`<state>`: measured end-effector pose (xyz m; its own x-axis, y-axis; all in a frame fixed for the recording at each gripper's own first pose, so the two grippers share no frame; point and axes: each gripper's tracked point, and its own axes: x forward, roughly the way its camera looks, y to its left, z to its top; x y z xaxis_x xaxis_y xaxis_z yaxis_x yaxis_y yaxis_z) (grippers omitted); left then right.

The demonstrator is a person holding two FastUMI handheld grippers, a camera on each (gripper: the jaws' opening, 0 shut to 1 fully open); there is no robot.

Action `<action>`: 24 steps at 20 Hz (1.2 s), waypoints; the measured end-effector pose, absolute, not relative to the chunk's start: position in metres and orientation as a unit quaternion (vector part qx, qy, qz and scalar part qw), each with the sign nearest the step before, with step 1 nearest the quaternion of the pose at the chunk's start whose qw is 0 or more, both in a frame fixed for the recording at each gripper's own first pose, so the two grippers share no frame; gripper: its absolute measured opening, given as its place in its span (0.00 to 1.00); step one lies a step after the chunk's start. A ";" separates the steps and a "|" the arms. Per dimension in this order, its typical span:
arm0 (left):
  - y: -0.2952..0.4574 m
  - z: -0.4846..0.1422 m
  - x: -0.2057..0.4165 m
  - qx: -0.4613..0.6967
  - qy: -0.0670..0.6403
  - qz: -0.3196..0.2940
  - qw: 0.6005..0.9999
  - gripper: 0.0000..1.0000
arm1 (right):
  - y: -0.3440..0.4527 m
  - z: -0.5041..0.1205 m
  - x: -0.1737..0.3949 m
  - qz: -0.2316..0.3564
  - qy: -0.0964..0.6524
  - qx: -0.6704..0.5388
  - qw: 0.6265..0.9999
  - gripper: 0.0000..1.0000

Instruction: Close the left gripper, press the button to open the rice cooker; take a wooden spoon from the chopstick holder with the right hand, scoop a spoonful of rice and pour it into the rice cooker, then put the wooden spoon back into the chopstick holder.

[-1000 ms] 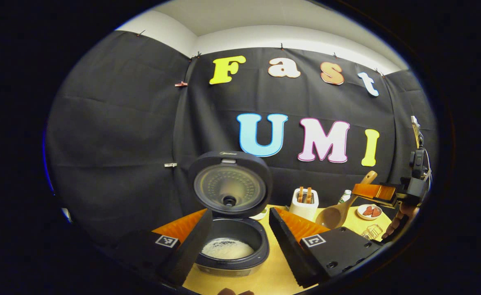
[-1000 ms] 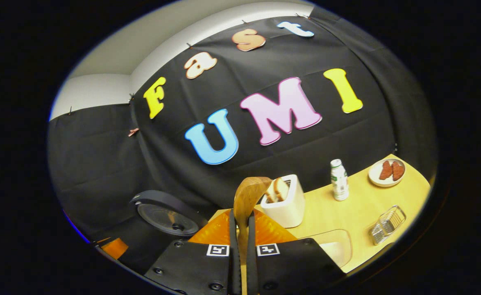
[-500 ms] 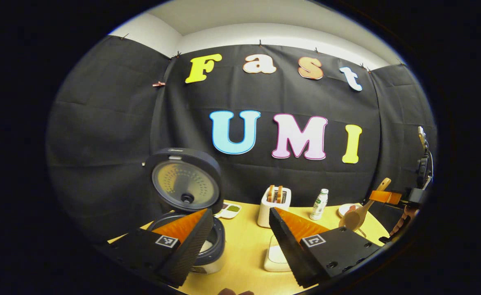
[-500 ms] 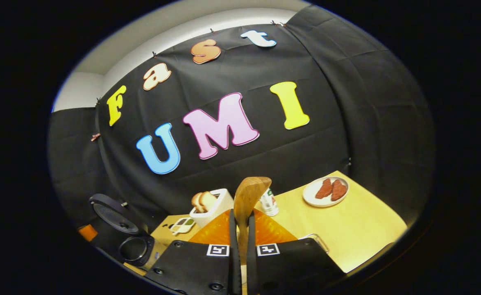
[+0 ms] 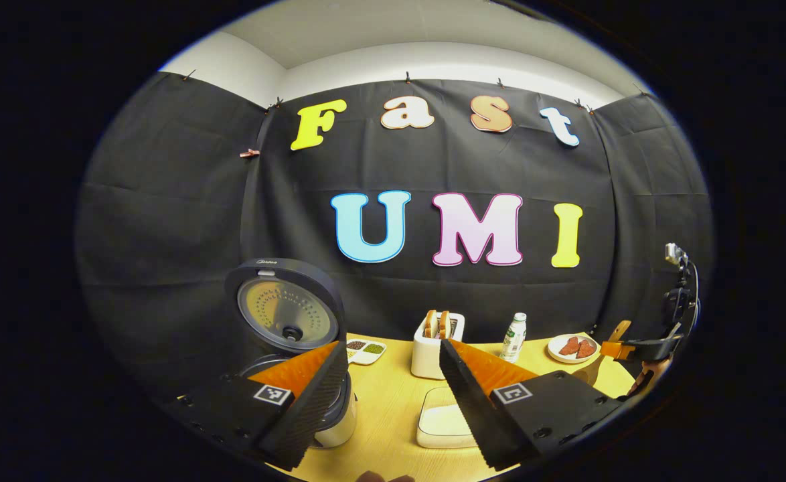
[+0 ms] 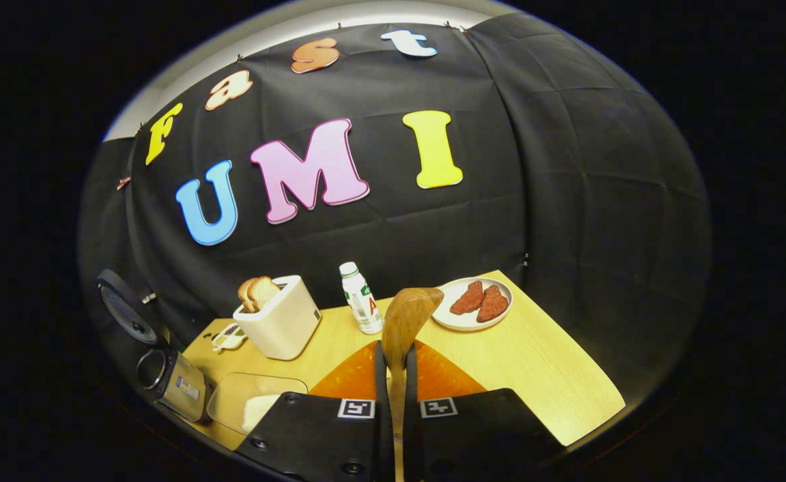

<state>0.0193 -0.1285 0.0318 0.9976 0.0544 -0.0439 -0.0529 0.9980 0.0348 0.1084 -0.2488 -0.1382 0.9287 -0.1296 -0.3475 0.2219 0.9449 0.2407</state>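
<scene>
We held the right tongs (image 6: 393, 375) clamped on the wooden spoon (image 6: 408, 321) above the tabletop (image 6: 533, 361); left tongs (image 5: 393, 395) gaped empty beside the open-lidded rice cooker (image 5: 286, 314)

The table (image 6: 540, 361) has bare wood along its right edge and front right corner. The toaster (image 6: 279, 325), bottle (image 6: 361, 301) and plate (image 6: 463, 318) stand along the back edge. The rice cooker (image 6: 169, 381) and a clear tray (image 6: 246, 402) block the left edge.

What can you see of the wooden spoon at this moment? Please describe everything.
The wooden spoon is plain brown wood with an oval bowl. The right gripper is shut on its handle, so the bowl stands up ahead of the fingers, above the table. No rice shows on the side seen. In the left gripper view it appears at far right.
</scene>
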 end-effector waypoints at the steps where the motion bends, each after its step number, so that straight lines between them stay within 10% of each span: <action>1: -0.128 0.031 0.020 0.016 0.022 0.030 0.999 0.94 | -0.248 -0.144 0.107 -0.090 0.174 0.139 0.971 0.10; 6: -0.127 0.032 0.017 0.014 0.021 0.034 0.999 0.94 | -0.252 -0.147 0.101 -0.110 0.188 0.116 0.969 0.14; 9: -0.128 0.032 0.017 0.012 0.022 0.031 0.999 0.94 | -0.256 -0.144 0.096 -0.128 0.188 0.125 0.966 0.39; 15: -0.122 0.039 0.018 0.015 0.014 0.025 0.999 0.94 | -0.262 -0.114 0.085 -0.154 0.155 0.127 0.968 0.24; 24: -0.053 0.059 0.047 0.026 -0.006 0.044 0.999 0.93 | -0.205 -0.075 0.080 -0.115 0.127 0.126 0.977 0.33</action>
<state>0.0466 -0.0532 0.0593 0.9961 0.0867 0.0139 -0.0873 0.9949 0.0510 0.0795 -0.2050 -0.0753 0.9411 -0.1930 -0.2776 0.2571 0.9417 0.2169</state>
